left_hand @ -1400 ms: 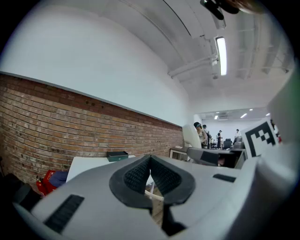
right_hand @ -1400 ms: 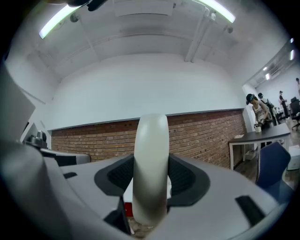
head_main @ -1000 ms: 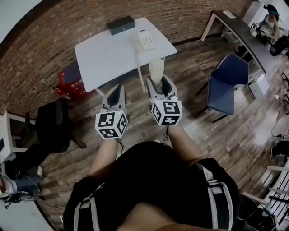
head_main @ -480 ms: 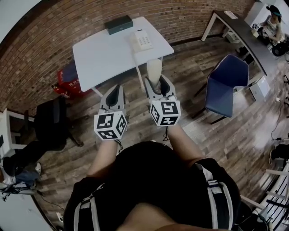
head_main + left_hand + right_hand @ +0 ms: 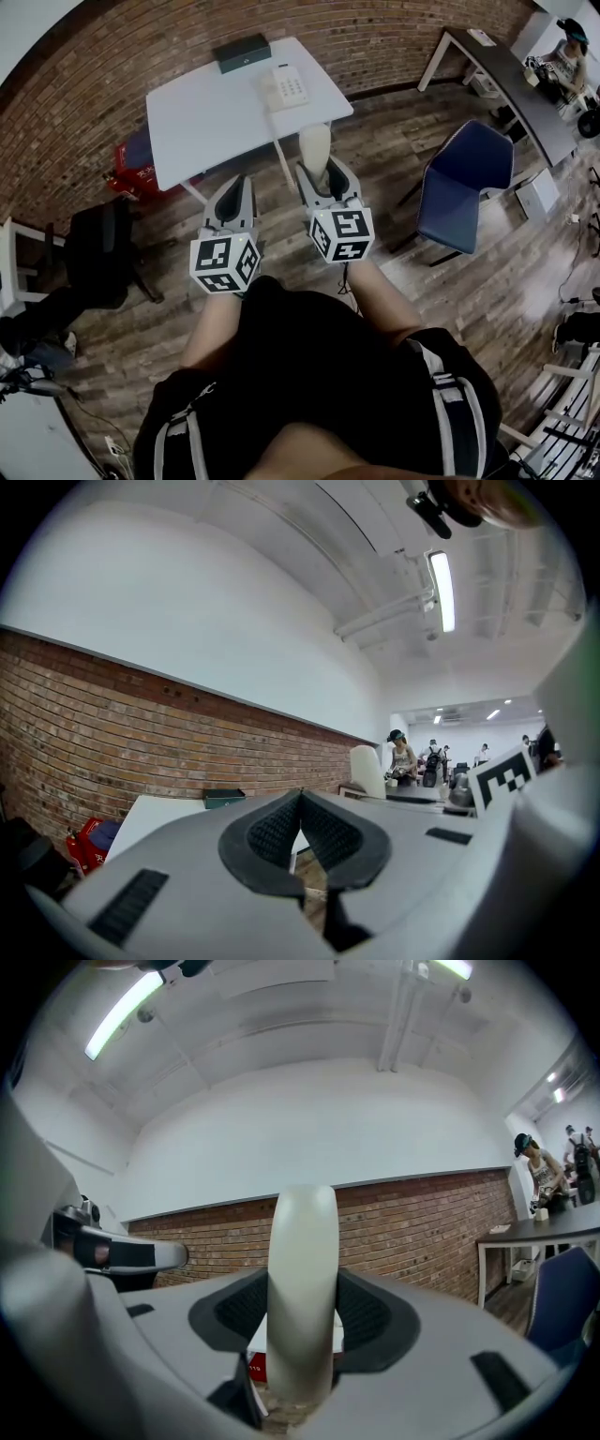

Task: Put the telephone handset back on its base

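A cream telephone handset [image 5: 315, 148] stands upright between the jaws of my right gripper [image 5: 323, 178], which is shut on it above the wooden floor. In the right gripper view the handset [image 5: 302, 1279] fills the middle, pressed by both pads. The white telephone base [image 5: 284, 89] lies on the white table [image 5: 206, 122] ahead, near its right edge. My left gripper [image 5: 234, 199] hovers beside the right one, shut with nothing in it. In the left gripper view its pads [image 5: 281, 829] meet at the tip, with the handset [image 5: 367, 771] off to the right.
A dark green box [image 5: 241, 52] sits at the table's far edge. A red box [image 5: 139, 161] lies on the floor under the table's left side. There is a blue chair [image 5: 464, 187] to the right, a black chair [image 5: 103, 253] to the left, and a brick wall behind the table.
In the head view the table and the blue chair have slid a little left and up. Both grippers keep their pose, and the handset stays in the right one.
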Demonstrator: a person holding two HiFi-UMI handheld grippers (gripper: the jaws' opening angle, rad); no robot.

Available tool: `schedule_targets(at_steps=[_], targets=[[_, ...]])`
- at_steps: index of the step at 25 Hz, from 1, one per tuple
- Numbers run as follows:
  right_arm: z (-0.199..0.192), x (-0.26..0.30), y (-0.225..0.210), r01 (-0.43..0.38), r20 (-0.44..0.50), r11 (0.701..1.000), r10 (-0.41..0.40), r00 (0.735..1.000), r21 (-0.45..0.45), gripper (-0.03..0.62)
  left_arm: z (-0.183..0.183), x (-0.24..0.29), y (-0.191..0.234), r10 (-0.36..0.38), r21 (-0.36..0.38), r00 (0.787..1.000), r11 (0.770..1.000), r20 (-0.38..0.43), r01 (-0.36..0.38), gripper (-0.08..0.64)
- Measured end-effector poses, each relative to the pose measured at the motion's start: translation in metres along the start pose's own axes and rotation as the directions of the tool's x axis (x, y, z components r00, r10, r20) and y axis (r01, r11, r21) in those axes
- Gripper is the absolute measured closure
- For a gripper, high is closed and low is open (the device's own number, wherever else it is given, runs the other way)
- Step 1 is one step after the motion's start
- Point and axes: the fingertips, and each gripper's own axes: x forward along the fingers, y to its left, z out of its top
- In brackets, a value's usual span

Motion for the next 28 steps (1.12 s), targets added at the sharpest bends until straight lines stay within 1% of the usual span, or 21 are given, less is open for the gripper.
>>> schedule_targets(at_steps=[5, 9, 17, 23, 28], targets=[[0.005, 0.009, -0.001, -0.011, 0.019, 1.000, 0.011, 1.000, -0.011, 0.382, -0.001, 0.008, 0.004, 0.010, -0.001, 1.000, 1.000, 0.011, -0.010, 0.558], [0.003, 0.024, -0.004, -0.016, 0.013, 1.000, 0.016, 1.000, -0.021, 0.382, -0.001, 0.019, 0.016, 0.021, -0.007, 1.000, 1.000, 0.023, -0.020, 0.558], [0.014, 0.068, -0.013, -0.021, 0.044, 0.999, 0.022, 0.999, -0.038, 0.382, 0.000, 0.063, 0.039, 0.003, -0.003, 1.000, 1.000, 0.031, -0.002, 0.558], [0.018, 0.098, -0.026, -0.043, 0.058, 0.998, 0.045, 0.997, -0.036, 0.381, -0.002, 0.100, 0.053, 0.000, -0.013, 1.000, 1.000, 0.021, 0.000, 0.558], [0.020, 0.128, -0.035, -0.041, 0.036, 0.999, 0.042, 0.998, -0.026, 0.382, -0.002, 0.127, 0.068, 0.005, -0.018, 1.000, 1.000, -0.004, -0.005, 0.558]])
